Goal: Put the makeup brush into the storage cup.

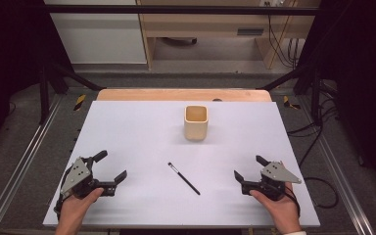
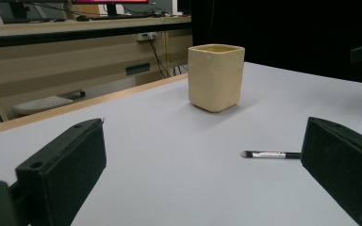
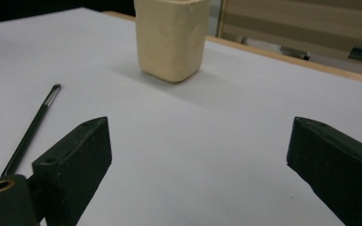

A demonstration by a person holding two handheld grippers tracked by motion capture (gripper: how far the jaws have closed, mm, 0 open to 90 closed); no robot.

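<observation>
A thin black brush [image 1: 183,178] lies flat on the white table [image 1: 127,132], and everything else is placed from it. It rests slantwise, its bristle end with the silver collar pointing away from the person and toward the left, its handle end nearer the person and toward the right. Beyond the brush, a little to the right of its bristle tip and well apart from it, a cream cup [image 1: 196,122] with rounded corners stands upright, mouth up.

To the left of the brush, near the table's front edge, the left gripper [image 1: 111,166] sits in the person's left hand [image 1: 76,208]. Its jaws stand wide apart with nothing between them. In the left gripper view the brush [image 2: 269,154] lies on the table just past the inner face of one jaw, not touching it, and the cup [image 2: 215,76] stands farther off.

To the right of the brush, at about the same depth, the right gripper [image 1: 248,167] is carried in the right hand [image 1: 279,208]. Its jaws gape too, holding nothing. In the right gripper view the brush [image 3: 30,129] runs along outside one jaw, clear of it, with the cup [image 3: 171,37] ahead.
</observation>
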